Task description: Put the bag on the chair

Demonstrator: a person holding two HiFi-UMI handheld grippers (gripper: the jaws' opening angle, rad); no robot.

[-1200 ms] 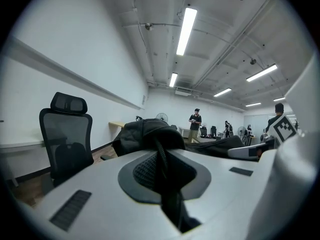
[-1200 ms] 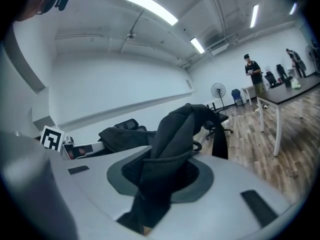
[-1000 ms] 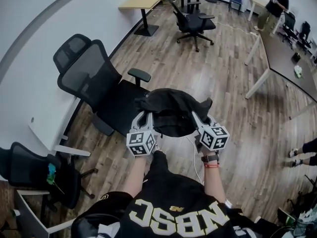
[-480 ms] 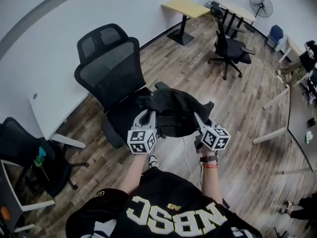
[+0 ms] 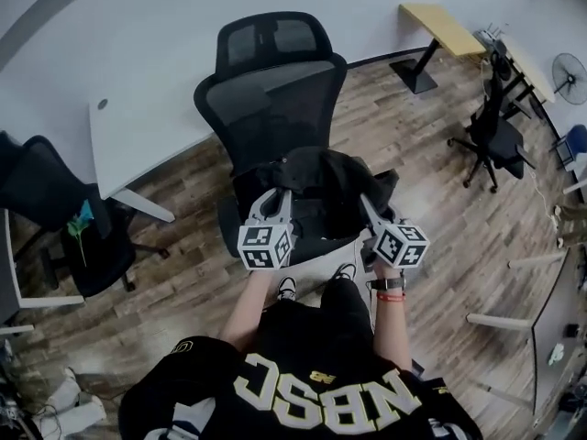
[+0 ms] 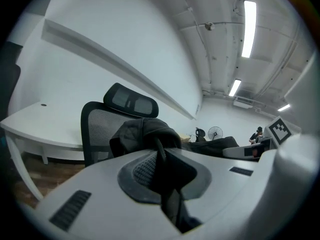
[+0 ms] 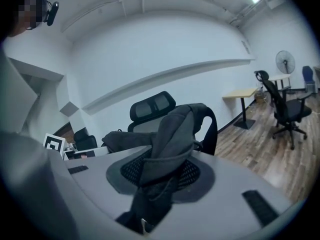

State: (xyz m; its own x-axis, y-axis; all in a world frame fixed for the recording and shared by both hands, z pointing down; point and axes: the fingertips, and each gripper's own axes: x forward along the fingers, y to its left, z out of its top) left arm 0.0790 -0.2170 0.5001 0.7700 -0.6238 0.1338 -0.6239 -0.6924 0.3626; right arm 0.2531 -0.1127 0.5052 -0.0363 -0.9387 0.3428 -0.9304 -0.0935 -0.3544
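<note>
Our office: white wall [image 5: 138, 26], wood floor [image 5: 183, 273].
We see a white desk [image 5: 147, 145], a wooden table [image 5: 445, 27], spare black chairs [image 5: 46, 195], a fan [image 5: 569, 67], strip lights [image 6: 248, 29] overhead.

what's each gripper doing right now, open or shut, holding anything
Left gripper: shut on the black bag.
Right gripper: shut on the same bag, its cloth pinched between the jaws.
</note>
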